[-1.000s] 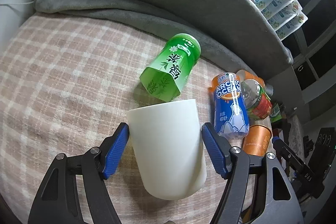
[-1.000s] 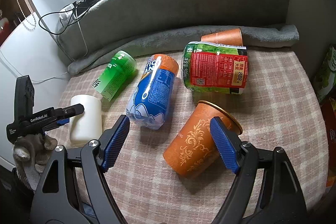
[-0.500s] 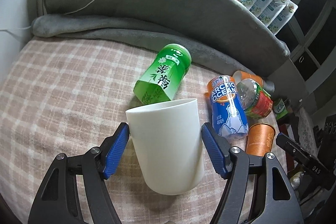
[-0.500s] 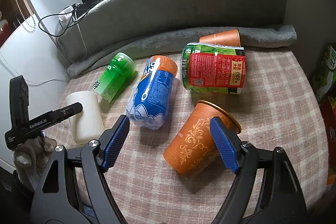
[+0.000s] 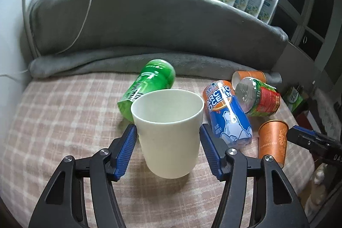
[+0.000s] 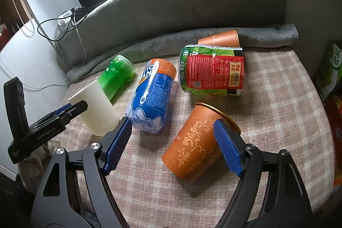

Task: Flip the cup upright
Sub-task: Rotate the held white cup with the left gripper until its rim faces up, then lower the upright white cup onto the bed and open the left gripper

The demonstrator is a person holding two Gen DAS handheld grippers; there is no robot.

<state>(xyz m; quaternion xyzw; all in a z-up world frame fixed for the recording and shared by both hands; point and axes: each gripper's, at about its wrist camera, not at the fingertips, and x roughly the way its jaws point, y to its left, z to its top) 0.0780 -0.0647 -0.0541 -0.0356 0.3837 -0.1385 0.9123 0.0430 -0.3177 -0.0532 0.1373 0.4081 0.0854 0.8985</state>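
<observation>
White cup (image 5: 168, 131) sits between the blue pads of the left gripper (image 5: 167, 150), mouth up, leaning slightly; both pads press its sides, so the jaws are clamped on it. Its base is at or just above the checked cloth (image 5: 53, 121); whether it touches I cannot tell. Just behind the cup lies a green bottle (image 5: 147, 87) on its side, and beside the cup, on the side nearer the right gripper, a blue Arctic Ocean bottle (image 5: 226, 112), also on its side. Beyond that bottle, farther from the cup, lies an orange patterned cup (image 6: 198, 142) tipped over, between the spread, empty fingers of the right gripper (image 6: 173, 146), neither pad clearly touching it. A red-and-green bottle (image 6: 213, 71) lies farther back.
</observation>
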